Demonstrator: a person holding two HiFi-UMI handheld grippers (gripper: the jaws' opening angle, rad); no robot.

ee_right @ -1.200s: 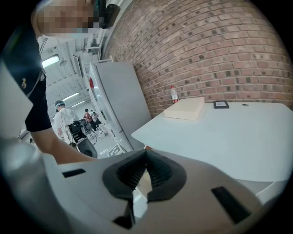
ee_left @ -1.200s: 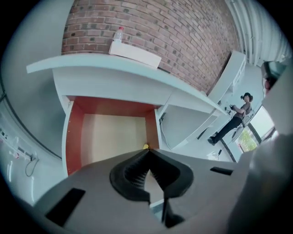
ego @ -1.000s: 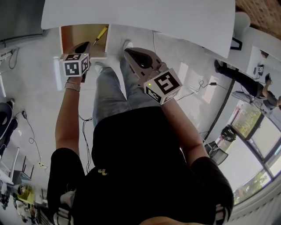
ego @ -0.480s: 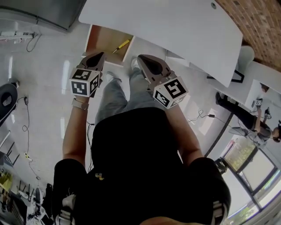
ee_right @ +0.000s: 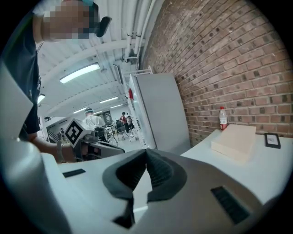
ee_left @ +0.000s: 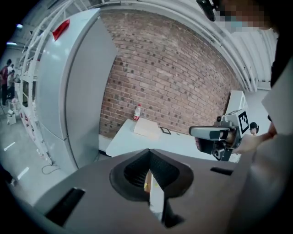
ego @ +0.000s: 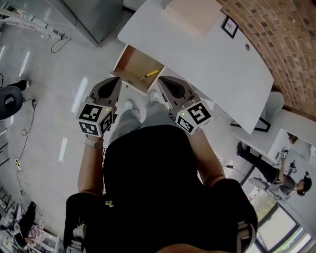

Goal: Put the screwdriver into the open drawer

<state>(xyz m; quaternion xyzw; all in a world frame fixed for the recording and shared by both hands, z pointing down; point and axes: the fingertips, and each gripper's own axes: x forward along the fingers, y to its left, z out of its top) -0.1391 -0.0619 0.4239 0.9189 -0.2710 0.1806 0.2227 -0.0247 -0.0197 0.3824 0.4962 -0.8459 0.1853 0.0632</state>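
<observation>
The yellow-handled screwdriver (ego: 148, 75) lies loose inside the open wooden drawer (ego: 132, 65) under the white table (ego: 212, 59). Both grippers are held up in front of the person, nearer than the drawer and apart from it. My left gripper (ego: 117, 79) is shut with nothing in it; in the left gripper view its jaws (ee_left: 149, 151) meet at the tips. My right gripper (ego: 159, 79) is also shut and empty, its tips together in the right gripper view (ee_right: 146, 151). Each gripper shows in the other's view: the right gripper (ee_left: 215, 133) and the left gripper (ee_right: 94, 147).
A flat beige box (ego: 193, 12), a small framed picture (ego: 229, 26) and a bottle (ee_left: 137, 112) stand on the table against the brick wall. A tall grey cabinet (ee_left: 78, 91) stands left of the table. Cables lie on the floor (ego: 59, 44).
Both grippers have risen away from the drawer, the left one more. The head view has swung, so table and drawer now sit farther off. The screwdriver has stayed in the drawer.
</observation>
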